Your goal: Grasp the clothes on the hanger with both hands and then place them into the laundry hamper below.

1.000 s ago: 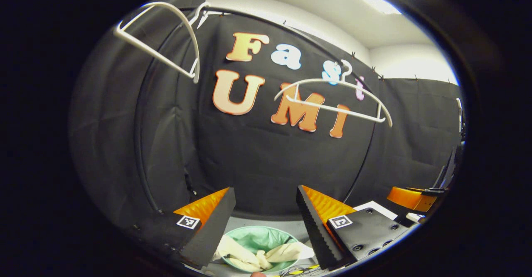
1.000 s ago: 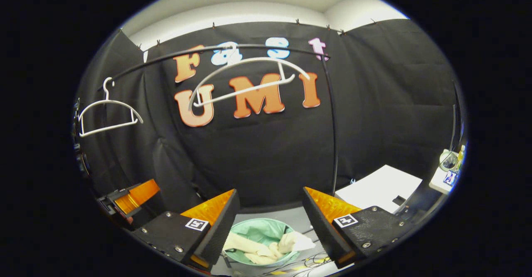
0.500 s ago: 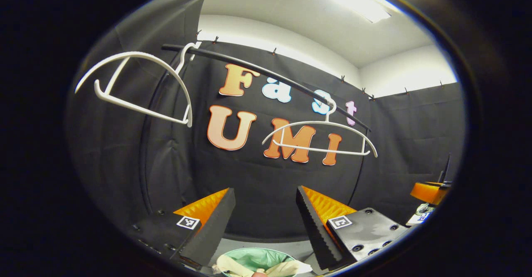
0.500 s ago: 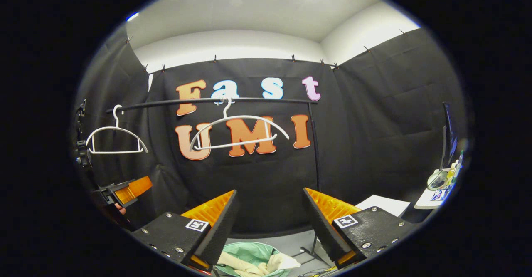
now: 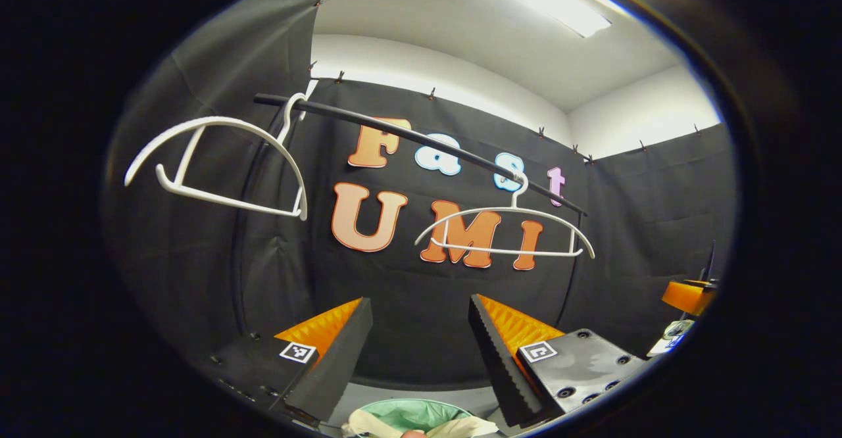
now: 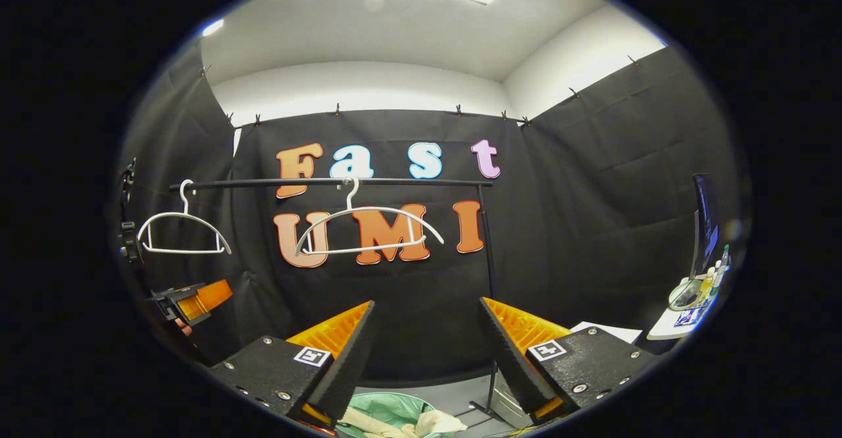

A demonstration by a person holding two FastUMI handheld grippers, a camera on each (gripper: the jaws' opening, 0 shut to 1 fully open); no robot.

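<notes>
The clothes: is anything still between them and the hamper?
Nothing visible: the cream clothes already lie in the green-lined hamper. Both hangers hang bare, and both grippers are open, holding nothing.

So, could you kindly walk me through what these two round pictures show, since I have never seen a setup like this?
There is no robot here. A person holds a two-finger gripper in each hand, and a fisheye camera rides on each one, looking forward along its fingers. In the left gripper view the left gripper shows at the bottom, jaws apart and holding nothing. The right gripper view shows the right gripper the same way, open and empty, with the left one farther off at the picture's left edge. Ahead, a black rail carries two bare white hangers. Low between the fingers sits the green-lined laundry hamper with the pale clothes lying in it. Judging by this, the clothes are already dropped in.
</notes>
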